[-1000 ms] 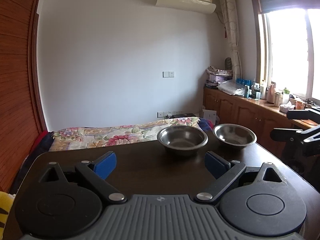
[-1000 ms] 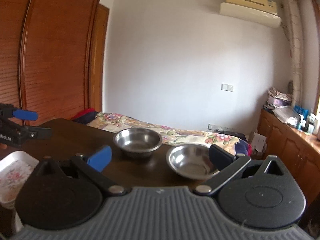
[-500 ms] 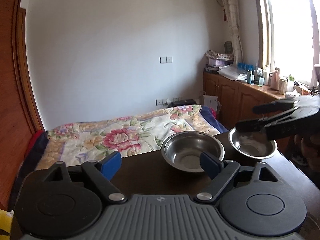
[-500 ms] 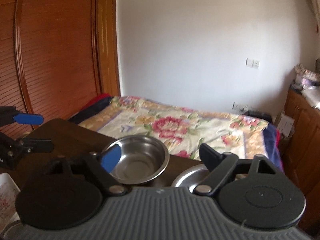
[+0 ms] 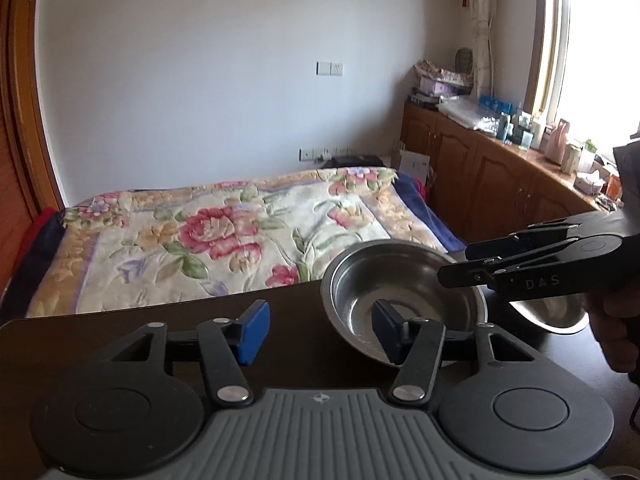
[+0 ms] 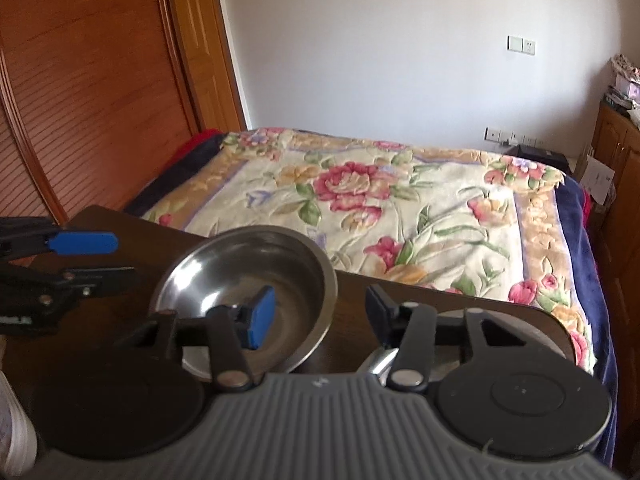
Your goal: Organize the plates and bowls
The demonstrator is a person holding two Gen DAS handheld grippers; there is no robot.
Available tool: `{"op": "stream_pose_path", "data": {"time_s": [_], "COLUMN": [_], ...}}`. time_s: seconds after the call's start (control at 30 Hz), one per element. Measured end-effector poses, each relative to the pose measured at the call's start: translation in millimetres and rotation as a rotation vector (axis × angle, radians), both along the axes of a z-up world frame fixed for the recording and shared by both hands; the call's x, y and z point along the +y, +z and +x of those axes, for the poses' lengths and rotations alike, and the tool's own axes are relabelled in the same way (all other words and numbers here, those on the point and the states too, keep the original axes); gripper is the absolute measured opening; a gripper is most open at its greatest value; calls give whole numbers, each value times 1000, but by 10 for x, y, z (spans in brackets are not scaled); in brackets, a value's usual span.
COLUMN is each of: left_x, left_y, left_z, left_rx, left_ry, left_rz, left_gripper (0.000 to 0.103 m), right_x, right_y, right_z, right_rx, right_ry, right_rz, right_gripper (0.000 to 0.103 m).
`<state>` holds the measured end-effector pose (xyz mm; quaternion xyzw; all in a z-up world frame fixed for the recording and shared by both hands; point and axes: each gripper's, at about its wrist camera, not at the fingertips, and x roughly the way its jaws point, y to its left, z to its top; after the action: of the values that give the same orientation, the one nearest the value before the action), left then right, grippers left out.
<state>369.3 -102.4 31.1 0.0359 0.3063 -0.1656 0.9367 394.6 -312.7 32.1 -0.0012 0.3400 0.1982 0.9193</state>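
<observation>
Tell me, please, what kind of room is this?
Most likely a bedroom in a home: a bed with a floral blanket, a louvred wooden wardrobe door, and wooden cabinets under the window, crowded with bottles.

In the right wrist view, the second steel bowl (image 6: pixel 378 362) at about five o'clock is almost wholly hidden behind the right gripper (image 6: pixel 320 314); only a bright sliver of rim shows, so its contents cannot be told. A white dish (image 6: pixel 16 436) at eight o'clock is cut off by the left edge. The left gripper (image 6: pixel 96 258) at nine o'clock is cut by the same edge. In the left wrist view, the far bowl (image 5: pixel 556 314) at three o'clock is mostly covered by the other gripper's body. The hand (image 5: pixel 616 332) holding it runs off the right edge. Bottles on the counter (image 5: pixel 516 124) at two o'clock are too small to identify.
</observation>
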Motion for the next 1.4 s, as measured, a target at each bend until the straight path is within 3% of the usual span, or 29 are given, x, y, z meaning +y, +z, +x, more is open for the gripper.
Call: {"op": "stream_pose_path", "data": {"time_s": [0.23,0.37,0.9,1.0,1.17,1.4], "left_x": [-50,-75,-77,-45,11,16], "left_y": [-102,-135,-206,-196,-102,76], "left_z": [111,139,153,148,7,-289], "left_rx": [40,84,112,116,93,22], "left_ry": [-25,-62,-61,-51,-64,-63], "left_rz": [-5,-19,-33,-51,-90,-105], "left_gripper": [77,55,52,47,41,41], "right_x": [41,67,99,121,25,28], "right_y": [-36,-52,-108,-96,16,207], "right_z": [65,64,38,-2,-70,-337], "right_rx": [48,60,66,51,25,-41], "right_ry": [16,16,16,15,-11,-23], "right_rz": [-5,-9,-10,-28,35,44], "right_gripper": [34,18,17,15,12,12]}}
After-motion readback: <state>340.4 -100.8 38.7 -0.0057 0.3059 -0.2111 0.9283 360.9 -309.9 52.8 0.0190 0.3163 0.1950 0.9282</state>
